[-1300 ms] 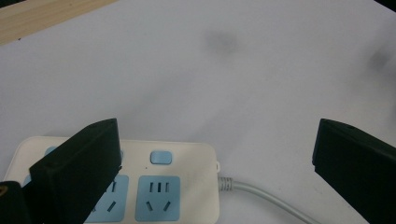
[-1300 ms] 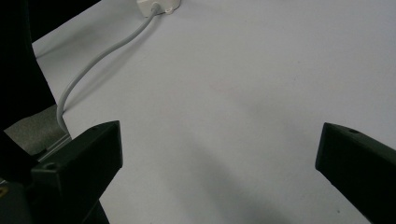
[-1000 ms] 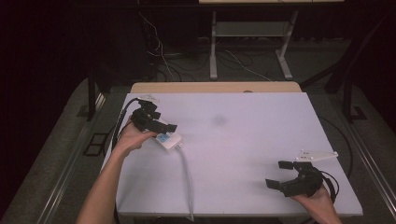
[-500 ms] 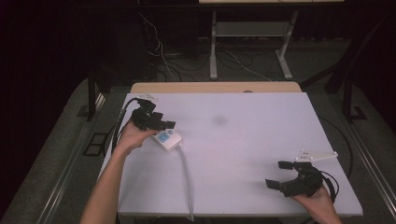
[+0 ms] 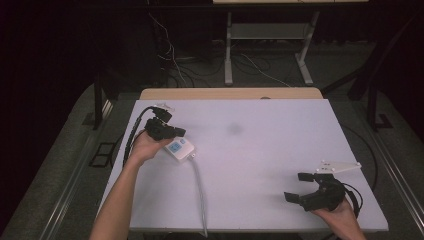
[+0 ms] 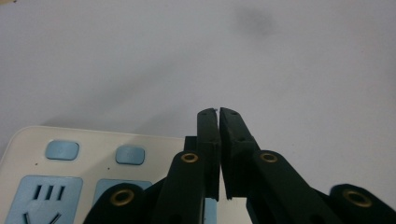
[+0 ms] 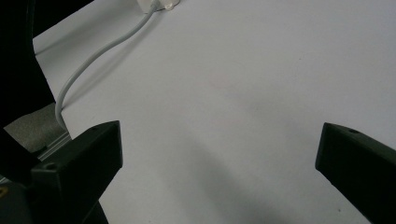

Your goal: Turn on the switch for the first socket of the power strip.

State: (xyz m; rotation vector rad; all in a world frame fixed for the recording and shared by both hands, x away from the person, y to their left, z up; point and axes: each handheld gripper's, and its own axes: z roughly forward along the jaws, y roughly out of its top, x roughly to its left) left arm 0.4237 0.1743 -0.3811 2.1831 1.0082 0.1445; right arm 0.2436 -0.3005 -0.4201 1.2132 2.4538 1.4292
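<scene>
Hovering over the unlabelled power strip (image 6: pixel 70 177), left claw (image 6: pixel 218 112) closed.

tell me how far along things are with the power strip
Done: little to see; the white power strip lies flat on the table, its sockets empty, its grey cord trailing off the near edge. In hand: the left tongs have just been closing and now stand shut above the strip with nothing between them. The right tongs wait open near the table's right corner. Left: whatever handling the strip needs.
</scene>
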